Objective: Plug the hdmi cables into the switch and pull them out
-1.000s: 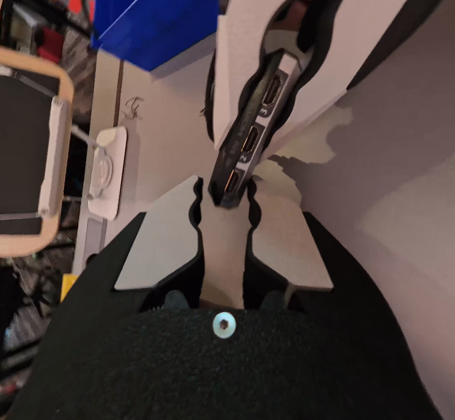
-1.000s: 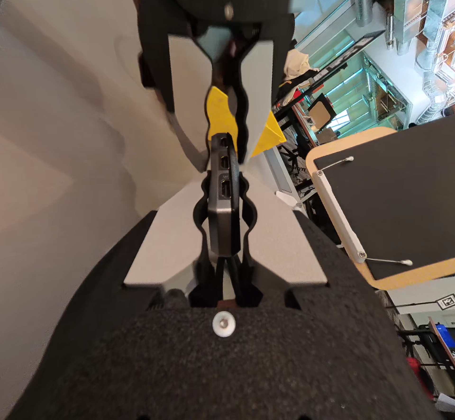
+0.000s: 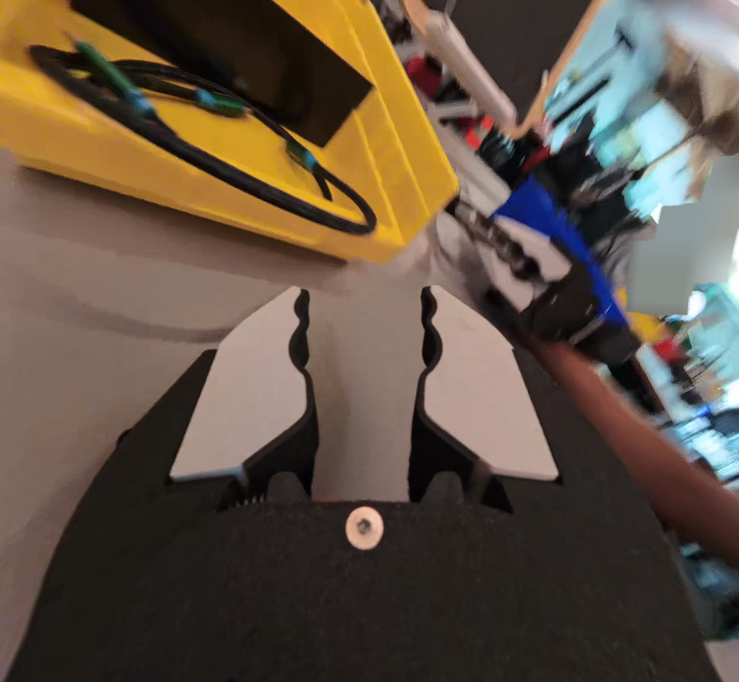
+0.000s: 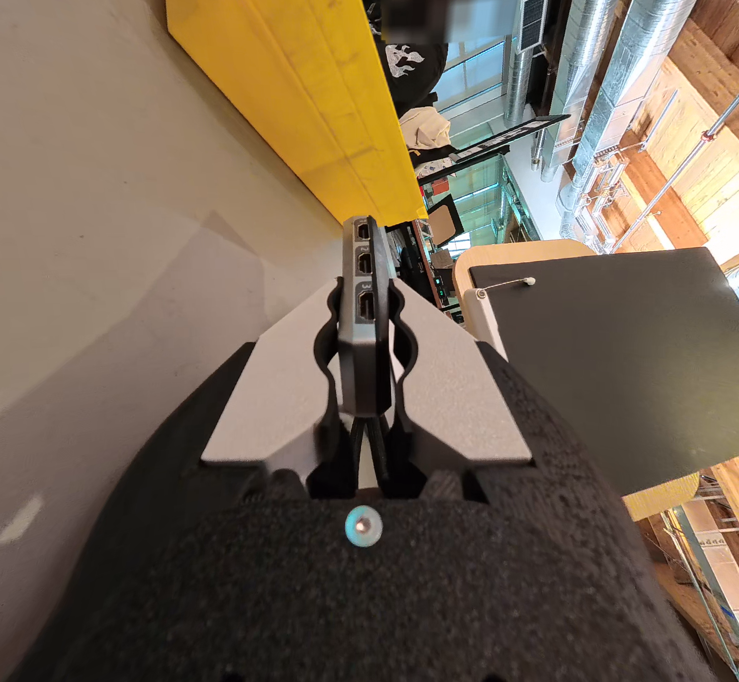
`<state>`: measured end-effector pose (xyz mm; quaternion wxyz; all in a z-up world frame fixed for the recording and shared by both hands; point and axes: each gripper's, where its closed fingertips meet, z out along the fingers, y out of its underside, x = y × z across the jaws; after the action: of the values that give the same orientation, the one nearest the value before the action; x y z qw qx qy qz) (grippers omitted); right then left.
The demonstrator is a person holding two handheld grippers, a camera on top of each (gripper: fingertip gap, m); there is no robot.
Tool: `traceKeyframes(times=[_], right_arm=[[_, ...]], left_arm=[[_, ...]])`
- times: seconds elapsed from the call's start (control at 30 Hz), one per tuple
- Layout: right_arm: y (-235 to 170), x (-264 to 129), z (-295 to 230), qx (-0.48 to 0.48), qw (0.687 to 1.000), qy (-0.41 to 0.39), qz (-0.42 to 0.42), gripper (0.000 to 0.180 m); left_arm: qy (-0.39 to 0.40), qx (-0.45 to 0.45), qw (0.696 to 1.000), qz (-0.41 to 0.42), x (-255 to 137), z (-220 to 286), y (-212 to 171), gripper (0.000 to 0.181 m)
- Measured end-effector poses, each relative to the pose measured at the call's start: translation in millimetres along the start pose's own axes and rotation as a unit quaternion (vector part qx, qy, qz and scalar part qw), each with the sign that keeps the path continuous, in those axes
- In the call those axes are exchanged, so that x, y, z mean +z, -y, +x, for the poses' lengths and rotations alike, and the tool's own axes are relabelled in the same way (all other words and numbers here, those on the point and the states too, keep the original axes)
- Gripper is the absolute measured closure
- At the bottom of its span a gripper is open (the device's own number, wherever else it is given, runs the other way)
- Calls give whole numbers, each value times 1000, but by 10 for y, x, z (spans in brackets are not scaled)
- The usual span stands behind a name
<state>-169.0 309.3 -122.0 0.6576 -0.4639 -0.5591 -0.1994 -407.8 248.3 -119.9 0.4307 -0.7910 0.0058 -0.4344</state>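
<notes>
Left wrist view is motion-blurred: bare pale table (image 3: 120,303) lies ahead of the left hand-held gripper (image 3: 364,295), with a yellow bin (image 3: 400,151) just beyond it, its near wall running slantwise from left to right. Open table fills the gap between the fingers (image 3: 256,383) and the bin. The jaws stand wide apart with nothing between them. Coiled black cables (image 3: 224,167) with green and blue plug ends lie on the bin's floor, beside a dark block. To the right, a forearm (image 3: 624,435) reaches up to the right hand-held gripper (image 3: 516,259), blurred, near the bin's corner.

Right wrist view shows that gripper (image 4: 364,287) rolled on its side, so the table (image 4: 100,223) stands as a wall on the left, with the bin (image 4: 288,75) ahead. Free air lies to the right, where a black board with a wooden rim (image 4: 600,343) stands. The jaws are clenched on the switch (image 4: 362,359), a slim dark grey box held edge-on above the table, its row of three empty ports facing the camera. Two black leads run from its rear end back between the fingers.
</notes>
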Motion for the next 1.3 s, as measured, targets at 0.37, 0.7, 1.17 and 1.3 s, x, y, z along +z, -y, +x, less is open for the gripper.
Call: traceKeyframes(times=[0.37,0.7,1.17,1.3], right_arm=[[-27,-24,0,5,1000,5,-2,159],[-74,-39,21,10,1000,3,-12,159],[-88,-164,437,157,986,-47,30,159],[-88,-144,405,150,987,-42,26,159]], left_arm=[[-85,-150,984,55,237,-112,391,169],[-109,400,910,14,25,922,27,175],[-112,803,548,-205,-27,1094,-1700,174],[-117,774,578,-233,14,1042,-1789,173]])
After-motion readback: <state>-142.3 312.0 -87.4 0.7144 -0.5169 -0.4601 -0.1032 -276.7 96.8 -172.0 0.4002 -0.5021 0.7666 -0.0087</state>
